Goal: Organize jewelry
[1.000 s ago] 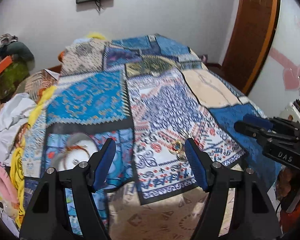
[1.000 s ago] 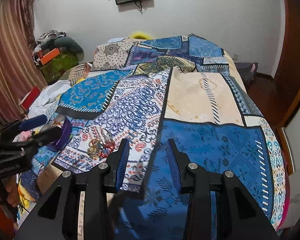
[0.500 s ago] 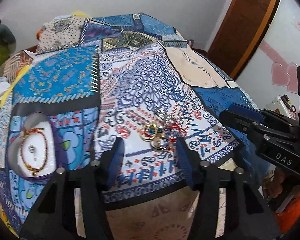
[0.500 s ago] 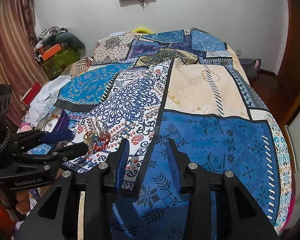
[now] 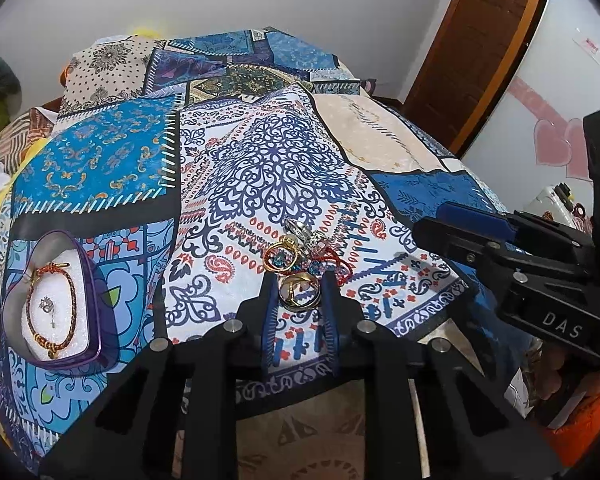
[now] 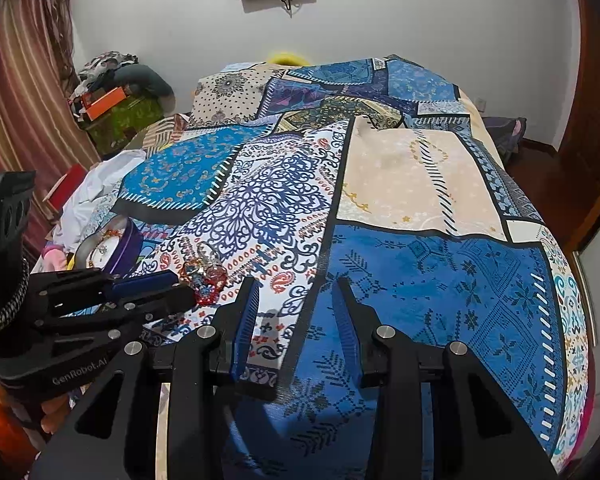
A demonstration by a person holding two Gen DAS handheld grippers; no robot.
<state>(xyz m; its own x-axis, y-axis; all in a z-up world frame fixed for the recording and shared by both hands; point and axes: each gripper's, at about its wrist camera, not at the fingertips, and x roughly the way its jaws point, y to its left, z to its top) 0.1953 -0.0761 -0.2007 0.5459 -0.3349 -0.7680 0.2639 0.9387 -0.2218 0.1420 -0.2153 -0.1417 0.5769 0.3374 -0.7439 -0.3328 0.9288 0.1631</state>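
Observation:
A pile of jewelry (image 5: 300,256) lies on the patterned bedspread: gold rings, silver rings and a red beaded bracelet. My left gripper (image 5: 299,289) has its jaws narrowed around a gold ring (image 5: 299,292) at the near edge of the pile; the fingers sit close on both sides of it. A purple heart-shaped box (image 5: 52,300) with a white insert holding a red-gold bracelet lies to the left. My right gripper (image 6: 296,300) is open and empty, hovering right of the pile (image 6: 204,276). The box also shows in the right wrist view (image 6: 116,248).
The patchwork bedspread (image 6: 420,184) covers the whole bed. The right gripper's body (image 5: 520,264) sits close to the right of the pile. Clothes and clutter (image 6: 112,92) lie at the far left, a wooden door (image 5: 476,40) at the right.
My left gripper moved forward and down to the pile and narrowed its jaws around the gold ring. My right gripper held nearly still and open.

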